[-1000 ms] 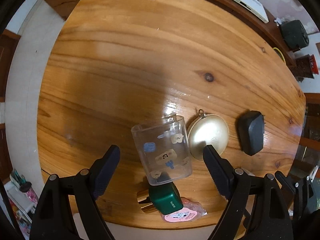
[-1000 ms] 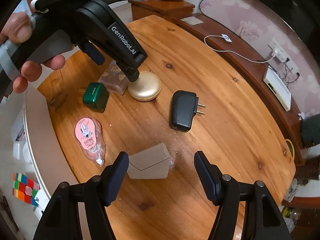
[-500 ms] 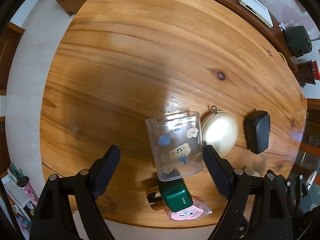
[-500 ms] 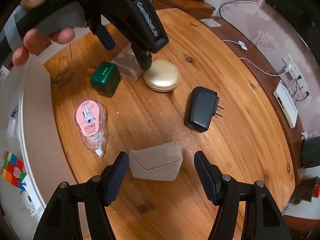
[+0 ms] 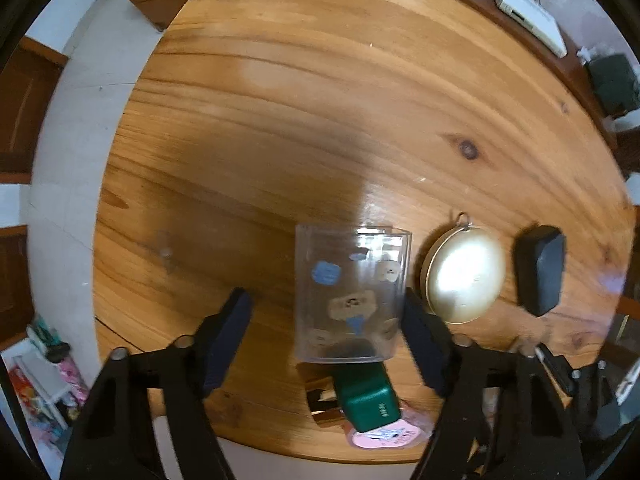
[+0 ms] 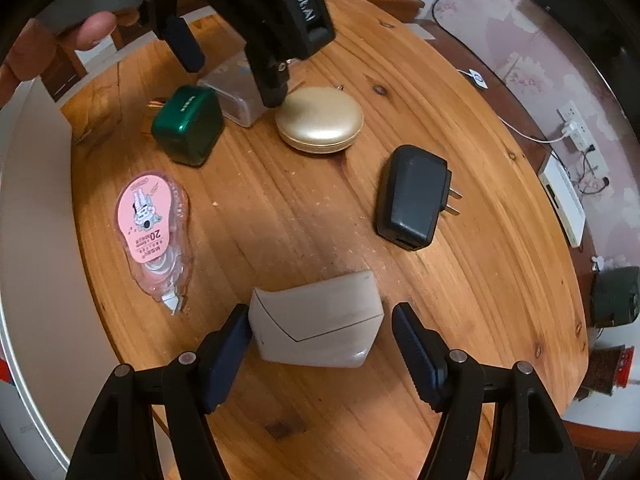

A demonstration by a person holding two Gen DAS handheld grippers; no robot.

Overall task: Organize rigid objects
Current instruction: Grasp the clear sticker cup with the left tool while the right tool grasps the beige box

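A clear plastic box [image 5: 352, 296] with cartoon stickers lies on the round wooden table [image 5: 320, 100]. My left gripper [image 5: 326, 304] points down over it with its jaws closing. The right finger [image 5: 420, 336] is at the box's side, and the left finger [image 5: 228, 336] stands clear of it. A grey wedge-shaped box [image 6: 316, 324] lies between the fingers of my right gripper [image 6: 322, 320]. Its left finger [image 6: 228, 348] is at the box's end, while a small gap shows on the right. In the right wrist view the left gripper [image 6: 232, 72] hangs over the clear box [image 6: 236, 96].
Around the two boxes lie a green cube [image 6: 188, 124], a gold round case [image 6: 320, 124], a black plug adapter [image 6: 414, 196] and a pink correction tape [image 6: 150, 220]. The table's edge runs close behind the green cube [image 5: 366, 396]. A white router [image 6: 564, 200] sits beyond the table.
The left jaws have narrowed around the clear box, which has turned squarer to them. My right gripper has sunk, so the grey box now lies between its fingers.
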